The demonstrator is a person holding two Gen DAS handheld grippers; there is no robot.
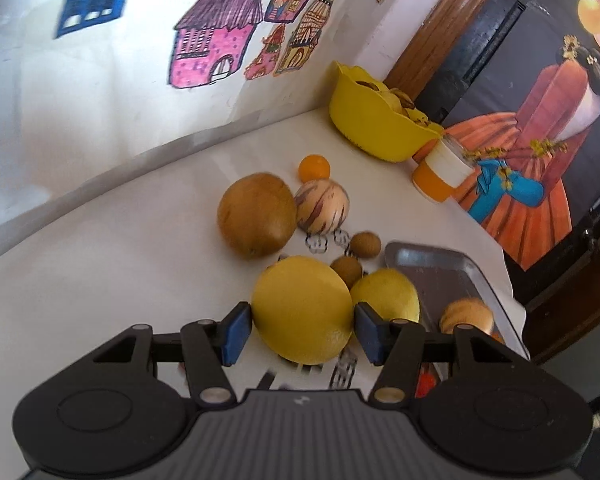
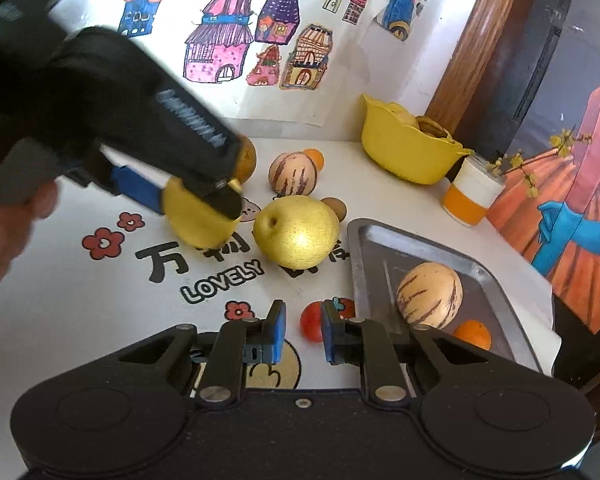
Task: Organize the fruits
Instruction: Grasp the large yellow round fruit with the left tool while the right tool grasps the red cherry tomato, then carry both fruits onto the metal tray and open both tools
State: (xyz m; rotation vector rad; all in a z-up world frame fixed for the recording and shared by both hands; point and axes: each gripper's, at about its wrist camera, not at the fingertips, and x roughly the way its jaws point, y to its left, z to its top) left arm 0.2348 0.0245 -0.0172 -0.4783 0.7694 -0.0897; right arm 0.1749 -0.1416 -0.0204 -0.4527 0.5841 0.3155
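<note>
Left gripper [image 1: 302, 330]: pads hard against both sides of the yellow lemon-like fruit [image 1: 303, 310], clamped at its widest part. In the right wrist view the fruit [image 2: 198, 220] sits at or just off the tablecloth [image 2: 80, 300] — contact is hard to call, the gripper body covers it. A person's hand shows at that frame's left edge.

Next right: yellow pear [image 2: 296, 229], touching or nearly touching the held fruit, with small brown fruits just behind. Lift straight up first so the pear isn't rolled, then carry across.

Further right: metal tray [image 2: 360, 256], holding a striped melon-like fruit [image 2: 430, 294] and an orange [image 2: 473, 334]. That's the likely drop spot; the far half of the tray is bare, aim there. Set down low, the fruit is round and will roll on the steel.

Right gripper [image 2: 304, 330]: jaws drawn in as far as they go, a gap left between the pads, nothing gripped. A red tomato [image 2: 312, 322] lies on the cloth beyond the tips, just beside the tray's edge. Keep this gripper back from the carry path.

Yellow bowl [image 2: 404, 152] at the back already holds fruit.
</note>
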